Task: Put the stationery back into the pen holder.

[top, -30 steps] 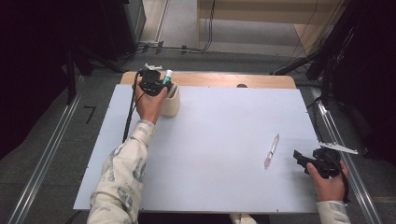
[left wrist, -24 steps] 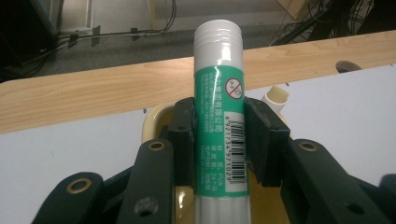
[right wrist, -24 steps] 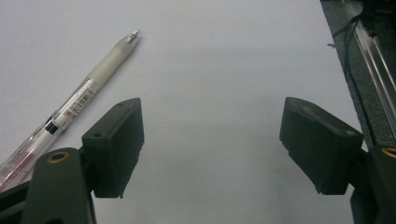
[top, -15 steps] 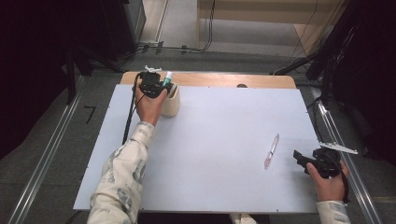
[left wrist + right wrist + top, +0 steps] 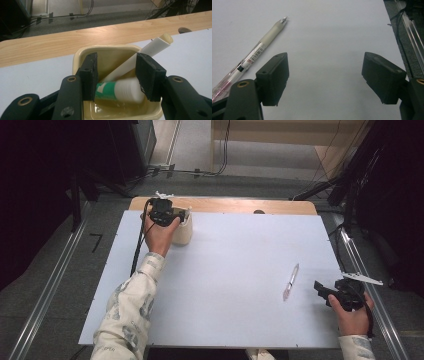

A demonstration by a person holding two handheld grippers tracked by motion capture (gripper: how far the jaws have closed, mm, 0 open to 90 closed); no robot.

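Note:
A cream cup (image 5: 183, 234) stands at the table's far left, and my left gripper (image 5: 176, 213) hovers right over its mouth. In the left gripper view the cup (image 5: 105, 48) holds a long white stick (image 5: 152, 47) that leans on the rim. A green and white tube (image 5: 117, 91) lies low inside it. The left gripper (image 5: 116, 75) has just been opening its jaws; the tube lies between them, blurred, and the pads no longer press on it. A clear pen (image 5: 290, 281) lies at the right. My right gripper (image 5: 322, 292) rests open just right of the pen (image 5: 259, 46).
A white sheet (image 5: 240, 270) covers most of the wooden table (image 5: 235, 205). A small dark hole (image 5: 258, 212) sits in the wood at the far edge. Cables and dark stands crowd the floor behind and to the right.
The green-tipped tube that stuck up at the left gripper has dropped into the cup. Neither hand has shifted.

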